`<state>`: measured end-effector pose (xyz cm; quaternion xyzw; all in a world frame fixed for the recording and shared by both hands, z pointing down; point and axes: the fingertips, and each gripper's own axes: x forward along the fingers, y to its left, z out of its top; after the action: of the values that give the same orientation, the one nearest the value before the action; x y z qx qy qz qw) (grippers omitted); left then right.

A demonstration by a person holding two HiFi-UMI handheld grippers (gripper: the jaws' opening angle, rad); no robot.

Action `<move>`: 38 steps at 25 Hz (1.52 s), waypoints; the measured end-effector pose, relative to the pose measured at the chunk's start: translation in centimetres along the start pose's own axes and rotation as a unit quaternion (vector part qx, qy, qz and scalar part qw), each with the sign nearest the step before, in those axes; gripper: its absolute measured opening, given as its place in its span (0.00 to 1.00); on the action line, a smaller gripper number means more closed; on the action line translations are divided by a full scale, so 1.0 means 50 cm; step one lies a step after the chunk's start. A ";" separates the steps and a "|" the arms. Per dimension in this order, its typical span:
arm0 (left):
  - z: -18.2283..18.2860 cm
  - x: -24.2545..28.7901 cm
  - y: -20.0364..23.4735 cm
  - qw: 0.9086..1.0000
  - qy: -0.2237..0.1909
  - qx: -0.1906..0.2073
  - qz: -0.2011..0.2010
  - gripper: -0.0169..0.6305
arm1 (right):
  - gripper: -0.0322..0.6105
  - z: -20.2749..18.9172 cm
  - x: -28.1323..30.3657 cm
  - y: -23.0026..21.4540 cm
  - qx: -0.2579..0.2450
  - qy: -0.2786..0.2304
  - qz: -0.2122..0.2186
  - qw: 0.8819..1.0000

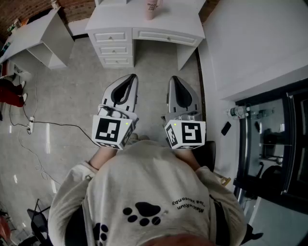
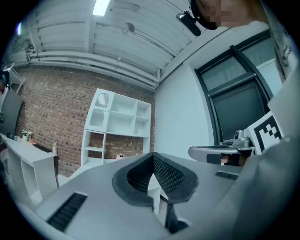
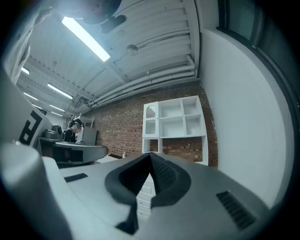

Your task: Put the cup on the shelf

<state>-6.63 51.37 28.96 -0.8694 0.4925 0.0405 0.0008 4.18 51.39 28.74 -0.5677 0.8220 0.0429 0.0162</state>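
**Item 1, nearest: the grippers.** You held the left gripper [image 1: 130,78] and the right gripper [image 1: 174,79] side by side at your waist, apart from each other and pointing forward. Each gripper's own view showed its jaws clenched, pad against pad, with nothing between them. Risk: if you had reached the cup like that, the closed tips would have pushed it instead of straddling it. The jaws needed parting before the approach.

**Item 2, floor.** Grey floor [image 1: 72,96] lay between you and the furniture. A thin cable [image 1: 53,126] trailed across it on your left, well clear of a straight walk ahead. Risk: a sideways step to the left could have snagged a foot on it and jolted your arms.

**Item 3, desk and the task's thing.** A white desk [image 1: 168,25] with drawers [image 1: 114,48] stood ahead. The cup [image 1: 153,8], pink, tall and narrow, stood upright on its top, far from both grippers and untouched. Risk: its shape looked likely to topple under a glancing contact or a grip taken too high, and a squeeze off its centre could have twisted it out of the pads.

**Item 4, farthest: the shelf.** The white shelf [image 2: 123,117] rose against the brick wall, divided into open compartments. Whether it rested on the desk or stood behind it could not be told. Risk: a cup carried tilted could have struck a divider or board edge on entry, and one let go near the lip could have dropped off.
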 end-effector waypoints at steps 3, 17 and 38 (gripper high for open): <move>0.006 0.004 -0.005 1.000 -0.001 0.003 0.003 0.04 | 0.06 0.001 -0.006 -0.009 0.003 0.000 -0.002 1.000; -0.002 0.003 -0.064 1.000 -0.009 0.006 -0.002 0.04 | 0.06 -0.013 -0.038 -0.029 0.010 0.000 0.029 1.000; -0.028 0.209 0.113 1.000 -0.017 -0.006 -0.021 0.04 | 0.06 -0.050 0.218 -0.089 0.021 -0.006 0.013 1.000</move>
<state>-6.04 39.44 29.84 -0.8787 0.4738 0.0580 0.0052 4.54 39.41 30.18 -0.5564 0.8298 0.0290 0.0330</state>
